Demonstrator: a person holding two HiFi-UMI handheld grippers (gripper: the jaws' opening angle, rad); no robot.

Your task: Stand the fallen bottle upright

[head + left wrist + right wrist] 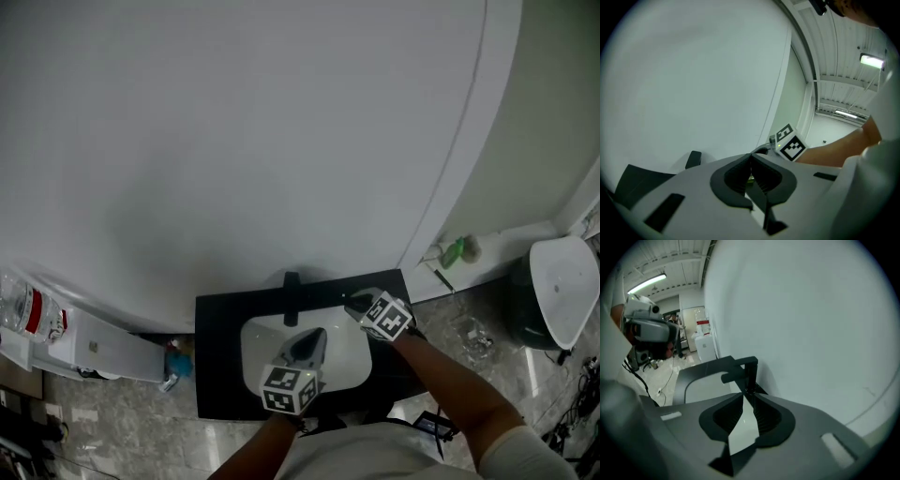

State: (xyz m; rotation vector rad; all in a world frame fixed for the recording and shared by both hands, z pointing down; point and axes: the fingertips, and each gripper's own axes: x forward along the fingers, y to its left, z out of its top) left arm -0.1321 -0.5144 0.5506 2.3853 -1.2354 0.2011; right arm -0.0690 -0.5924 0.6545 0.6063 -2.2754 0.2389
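A small green bottle [455,251] rests on a white ledge to the right of the sink, too small to tell whether it lies or stands. It shows in neither gripper view. My left gripper [314,339] hovers over the white basin [349,358], and in the left gripper view its jaws [751,157] meet at the tips with nothing held. My right gripper [352,302] is at the basin's far right rim, near the black faucet [292,286]. Seen in the right gripper view, its jaws [745,392] stand apart with nothing between them, pointing at the faucet [747,369].
The basin sits in a black counter [216,356] against a large white curved wall. A water dispenser [94,347] with a clear jug stands at the left on the floor. A white-lidded bin [562,291] and cables are at the right.
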